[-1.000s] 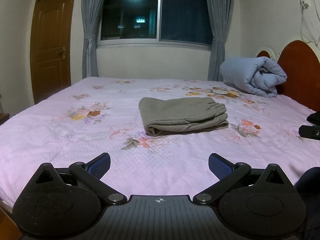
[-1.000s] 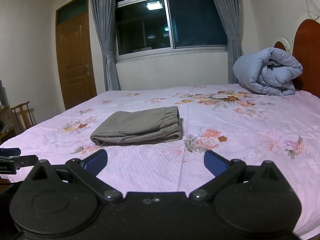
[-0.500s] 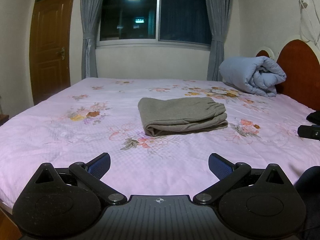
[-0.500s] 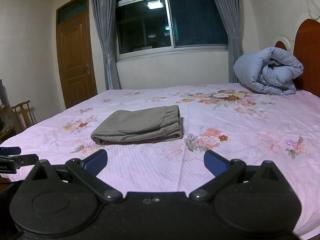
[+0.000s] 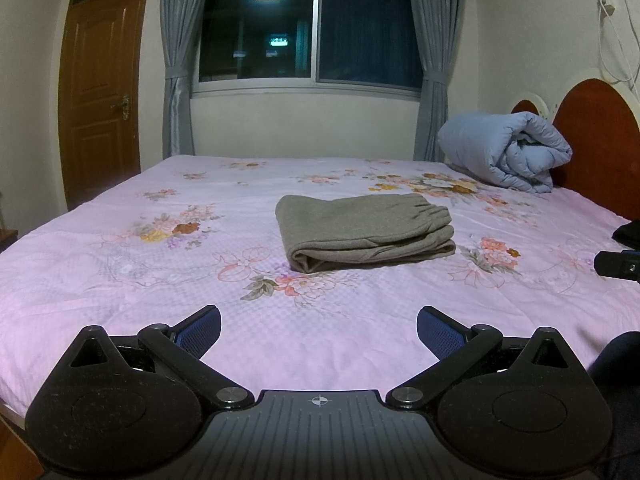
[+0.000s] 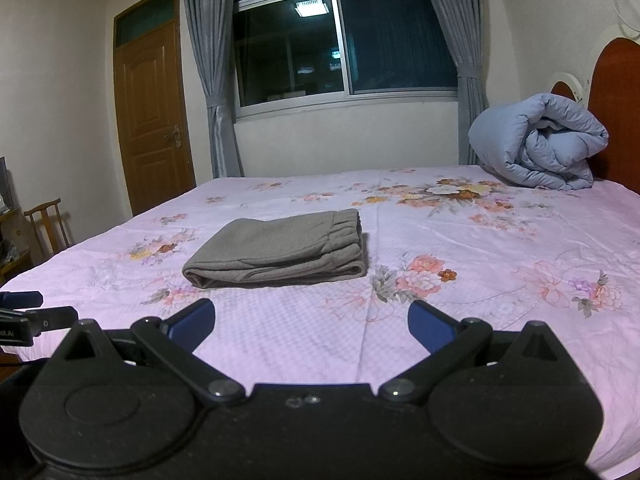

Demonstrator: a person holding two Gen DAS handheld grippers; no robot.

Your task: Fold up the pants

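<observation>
Grey pants (image 5: 364, 230) lie folded in a neat flat stack in the middle of the bed, waistband to the right; they also show in the right wrist view (image 6: 280, 250). My left gripper (image 5: 319, 330) is open and empty, held over the bed's near edge well short of the pants. My right gripper (image 6: 311, 322) is open and empty, also near the front edge, just short of the pants. The right gripper's tip shows at the right edge of the left wrist view (image 5: 618, 265).
The bed has a pink floral sheet (image 5: 160, 272). A rolled blue duvet (image 5: 504, 152) lies at the headboard (image 5: 600, 136) on the right. A window with grey curtains is behind; a wooden door (image 5: 100, 92) and a chair (image 6: 48, 224) stand at the left.
Both grippers have shifted only slightly; the right wrist view sits a little closer to the pants. The pants have not moved.
</observation>
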